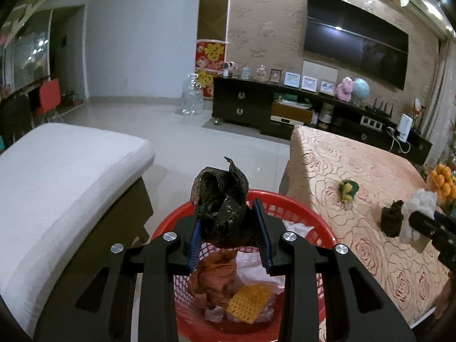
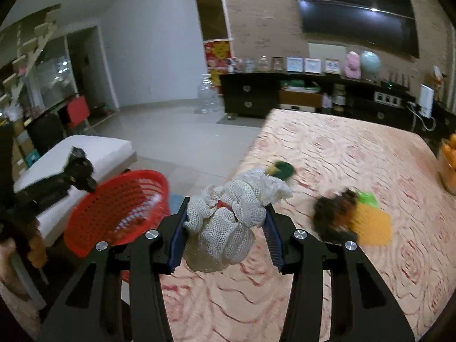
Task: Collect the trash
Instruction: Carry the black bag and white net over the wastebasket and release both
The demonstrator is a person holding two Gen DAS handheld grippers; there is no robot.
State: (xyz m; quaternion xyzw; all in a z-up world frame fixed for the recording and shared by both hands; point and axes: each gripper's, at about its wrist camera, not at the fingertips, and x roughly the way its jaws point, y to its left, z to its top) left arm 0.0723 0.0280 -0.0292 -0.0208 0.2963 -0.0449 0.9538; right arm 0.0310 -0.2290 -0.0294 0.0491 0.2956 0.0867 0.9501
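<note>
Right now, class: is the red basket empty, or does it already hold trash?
Not empty. The left wrist view shows the red basket holding crumpled brown paper, an orange mesh piece and pale wrappers.

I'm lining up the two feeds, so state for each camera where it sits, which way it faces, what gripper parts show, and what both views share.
Left wrist: on the left gripper, facing down over the red basket; its jaws clamp a black bag.
Right wrist: on the right gripper, facing across the table; its jaws clamp white mesh.
Shared: basket, table, TV, each other's gripper.
</note>
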